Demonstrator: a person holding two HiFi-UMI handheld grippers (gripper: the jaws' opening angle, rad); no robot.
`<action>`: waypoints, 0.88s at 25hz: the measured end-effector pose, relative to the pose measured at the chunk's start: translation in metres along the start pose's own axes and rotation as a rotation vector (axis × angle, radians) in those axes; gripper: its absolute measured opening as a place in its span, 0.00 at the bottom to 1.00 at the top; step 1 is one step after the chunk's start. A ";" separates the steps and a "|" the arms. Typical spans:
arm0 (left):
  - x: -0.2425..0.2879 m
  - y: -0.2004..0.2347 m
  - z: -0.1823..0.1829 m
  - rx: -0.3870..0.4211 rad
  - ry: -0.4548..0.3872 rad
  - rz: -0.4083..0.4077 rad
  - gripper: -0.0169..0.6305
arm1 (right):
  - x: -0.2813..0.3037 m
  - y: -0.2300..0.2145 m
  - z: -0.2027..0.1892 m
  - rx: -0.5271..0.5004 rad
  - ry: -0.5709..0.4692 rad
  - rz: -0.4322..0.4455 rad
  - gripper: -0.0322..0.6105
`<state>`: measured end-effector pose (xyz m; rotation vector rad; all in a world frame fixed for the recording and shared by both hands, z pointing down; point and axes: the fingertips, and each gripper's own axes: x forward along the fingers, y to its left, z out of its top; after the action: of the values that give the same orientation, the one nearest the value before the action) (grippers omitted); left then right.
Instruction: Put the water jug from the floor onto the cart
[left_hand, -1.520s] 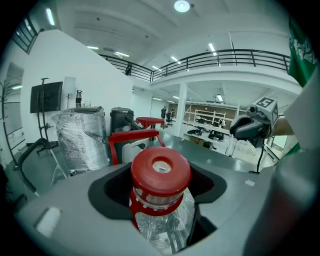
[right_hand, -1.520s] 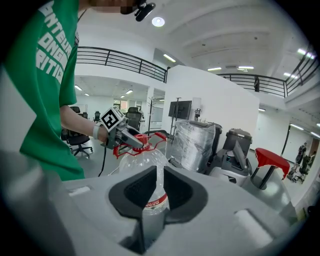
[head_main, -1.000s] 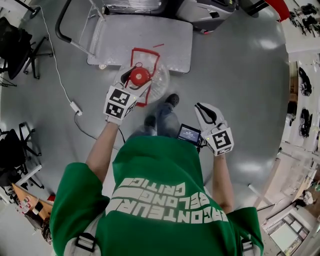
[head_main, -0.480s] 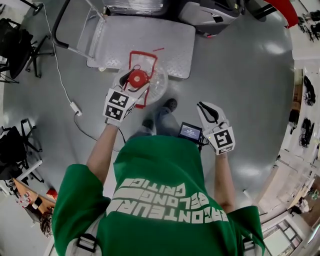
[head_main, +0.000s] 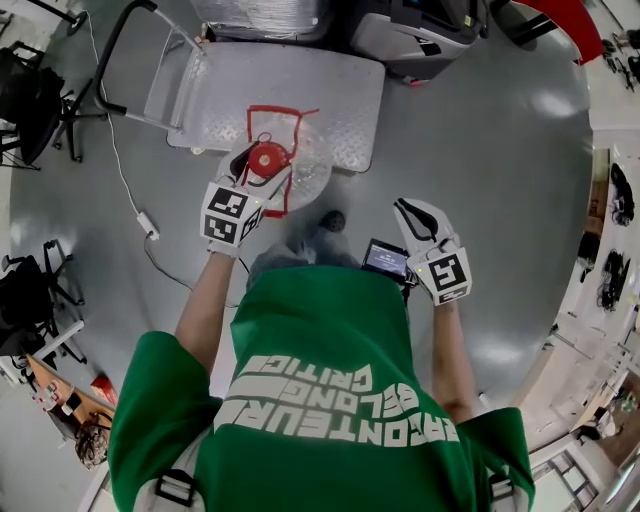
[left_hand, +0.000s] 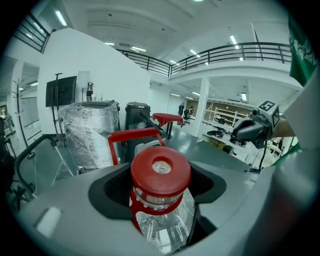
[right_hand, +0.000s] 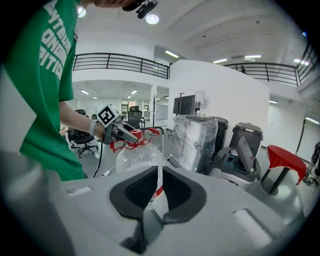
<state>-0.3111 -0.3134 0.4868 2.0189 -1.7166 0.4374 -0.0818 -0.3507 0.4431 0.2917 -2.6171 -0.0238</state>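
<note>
Two grippers, one load. L gripper (head_main: 250, 172) is clamped on the jug (right_hand: 139, 161) at the neck, just under the red cap (left_hand: 161, 172). Its jaws press the neck from either side, w/ the red carry handle (left_hand: 131, 136) standing up behind the cap. Jug is clear plastic, upright, hanging from that grip. Its base is hidden behind the R gripper's own body in the R gripper view, so can't tell there how it stands to the floor (head_main: 480, 150). In head view the jug lies over the near edge of the cart (head_main: 300, 75), partly over the grey deck, partly over floor. Cart has a black push bar (head_main: 112, 52) at its left end in that view.

R gripper (head_main: 408, 214) is out at the person's right side, well apart from the jug. Its jaws are together, only a thin slit btwn the pads, nothing in them. A small screen (head_main: 386, 260) sits just beside it, on the body side.

Person in a green shirt (head_main: 320, 390) stands near the cart, one shoe (head_main: 332, 220) just short of the jug. A white cable (head_main: 120, 160) runs over the floor left of the L arm. Beyond the cart: a plastic-wrapped bin (left_hand: 90, 132) & a dark bin (left_hand: 137, 117) beside it.
</note>
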 end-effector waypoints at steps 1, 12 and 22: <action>0.004 -0.001 0.005 -0.001 -0.005 0.004 0.55 | 0.001 -0.006 0.002 -0.006 -0.009 0.004 0.08; 0.024 0.012 0.030 0.018 -0.003 0.003 0.55 | 0.013 -0.037 0.014 0.031 -0.058 0.007 0.08; 0.054 0.057 0.024 0.043 0.077 -0.012 0.55 | 0.020 -0.061 0.028 0.080 -0.080 -0.069 0.08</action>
<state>-0.3588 -0.3787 0.5017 2.0141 -1.6618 0.5461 -0.1001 -0.4159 0.4244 0.4168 -2.6905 0.0466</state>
